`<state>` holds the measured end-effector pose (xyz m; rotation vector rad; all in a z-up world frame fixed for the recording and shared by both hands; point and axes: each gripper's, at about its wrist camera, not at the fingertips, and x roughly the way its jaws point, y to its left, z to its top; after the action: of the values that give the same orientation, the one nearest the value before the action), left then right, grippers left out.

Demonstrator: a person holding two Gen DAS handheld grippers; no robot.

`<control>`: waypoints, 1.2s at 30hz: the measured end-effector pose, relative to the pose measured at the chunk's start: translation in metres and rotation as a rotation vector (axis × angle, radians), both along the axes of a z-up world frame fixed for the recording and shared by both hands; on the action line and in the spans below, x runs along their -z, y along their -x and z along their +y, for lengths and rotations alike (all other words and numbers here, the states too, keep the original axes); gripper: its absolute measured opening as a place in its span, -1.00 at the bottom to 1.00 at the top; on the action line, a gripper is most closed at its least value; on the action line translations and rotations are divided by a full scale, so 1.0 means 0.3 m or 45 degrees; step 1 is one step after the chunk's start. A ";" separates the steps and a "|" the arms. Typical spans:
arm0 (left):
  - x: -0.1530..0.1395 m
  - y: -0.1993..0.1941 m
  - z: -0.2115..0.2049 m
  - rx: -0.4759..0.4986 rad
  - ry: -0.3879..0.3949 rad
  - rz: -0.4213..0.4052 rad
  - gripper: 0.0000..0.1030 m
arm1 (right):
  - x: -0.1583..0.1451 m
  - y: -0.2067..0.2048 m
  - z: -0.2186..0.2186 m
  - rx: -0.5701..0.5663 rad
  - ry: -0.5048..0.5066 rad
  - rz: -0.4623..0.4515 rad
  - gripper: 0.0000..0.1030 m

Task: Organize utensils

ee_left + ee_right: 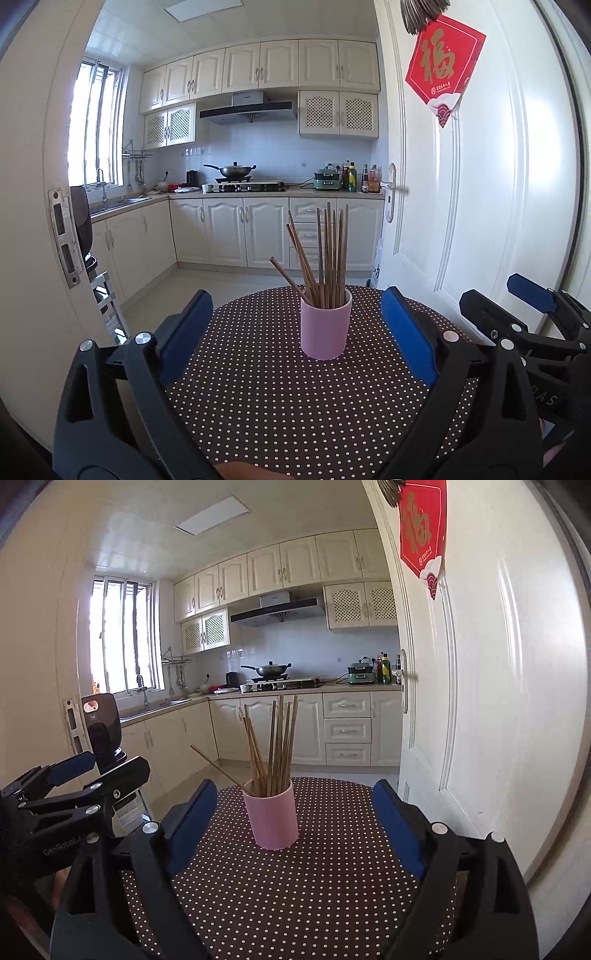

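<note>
A pink cup (pixel 325 328) (pixel 275 819) stands upright on a small round table with a brown, white-dotted cloth (pixel 258 387) (pixel 314 886). Several wooden chopsticks (pixel 330 251) (pixel 280 738) stand in the cup, and one leans far out to the left. My left gripper (pixel 296 293) (pixel 118 762) is open, its blue pads wide apart on the near side of the cup, with nothing between them. To its right, my right gripper (pixel 294 784) (pixel 493 288) is also open and empty, short of the cup.
A white door (pixel 480 203) (pixel 498 701) with a red paper sign stands open close on the right. The door frame (pixel 37 221) is on the left, with a black device on a stand (pixel 101 723) beside it. Kitchen cabinets and a stove lie beyond the table.
</note>
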<state>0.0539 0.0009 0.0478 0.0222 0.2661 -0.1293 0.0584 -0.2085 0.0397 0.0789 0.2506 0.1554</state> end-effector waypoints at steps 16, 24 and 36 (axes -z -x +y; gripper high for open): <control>0.014 -0.006 -0.012 -0.008 0.008 0.036 0.78 | 0.011 0.006 -0.009 -0.013 -0.021 0.021 0.62; 0.018 -0.006 -0.015 -0.007 0.013 0.039 0.78 | 0.011 0.005 -0.014 -0.016 -0.033 0.019 0.63; 0.023 -0.003 -0.017 -0.009 0.006 0.038 0.78 | 0.015 0.011 -0.022 -0.018 -0.044 0.019 0.65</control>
<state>0.0548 -0.0044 0.0407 0.0147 0.2956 -0.1233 0.0550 -0.2151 0.0352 0.1125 0.2631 0.1737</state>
